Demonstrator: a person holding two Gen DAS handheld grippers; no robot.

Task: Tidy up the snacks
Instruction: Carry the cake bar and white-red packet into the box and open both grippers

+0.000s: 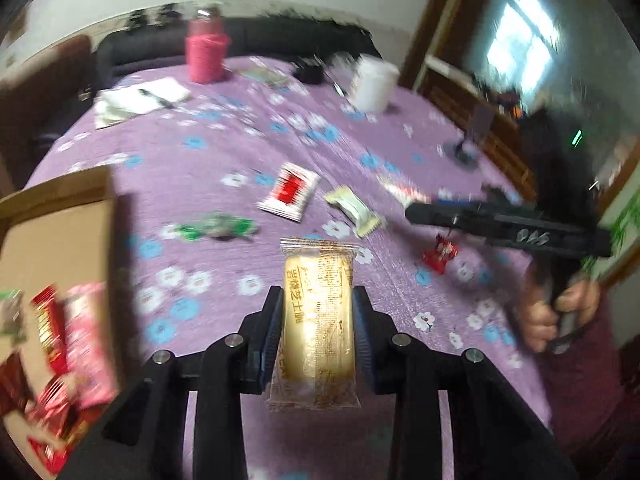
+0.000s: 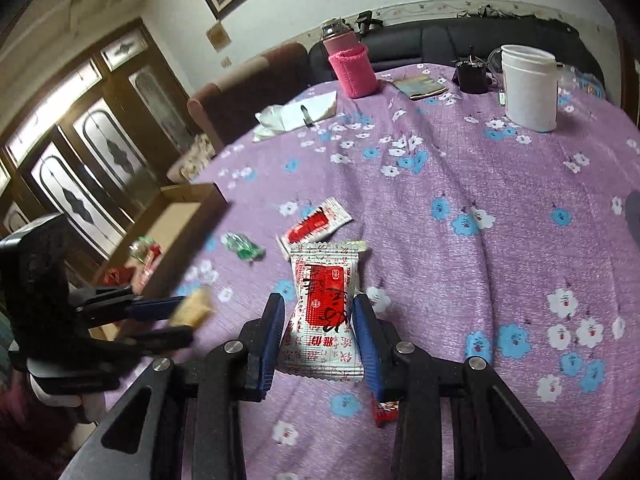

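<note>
At the far left I see the cardboard box (image 1: 60,240) sitting at the bench (image 1: 224,148) edge, its near half already heaped with red and pink snack packs (image 1: 80,344) and its far half bare. My left gripper (image 1: 318,320) hangs just right of the box wall, above the purple flowered cloth, its fingers (image 1: 272,332) clamped on both long sides of a golden cake bar (image 1: 320,320) in clear wrap; the brown Chinese print on it is too small for me to read with confidence. Ahead of it lie a green candy (image 1: 218,228), a red-and-white packet (image 1: 289,192) and a cream packet (image 1: 354,210), each apart from the others, with open cloth between them. Further right a small red candy (image 1: 440,254) lies on the cloth near my right gripper (image 2: 318,332), whose fingers (image 2: 366,340) pinch a white pillow packet (image 2: 326,312) by its sides, lifted off the cloth; it carries a red panel with Chinese characters. At the far side stand a pink flask (image 2: 352,68), a notepad with pen (image 2: 300,114) and a white tub (image 2: 528,88), well away, leaving the middle of the bench open.
</note>
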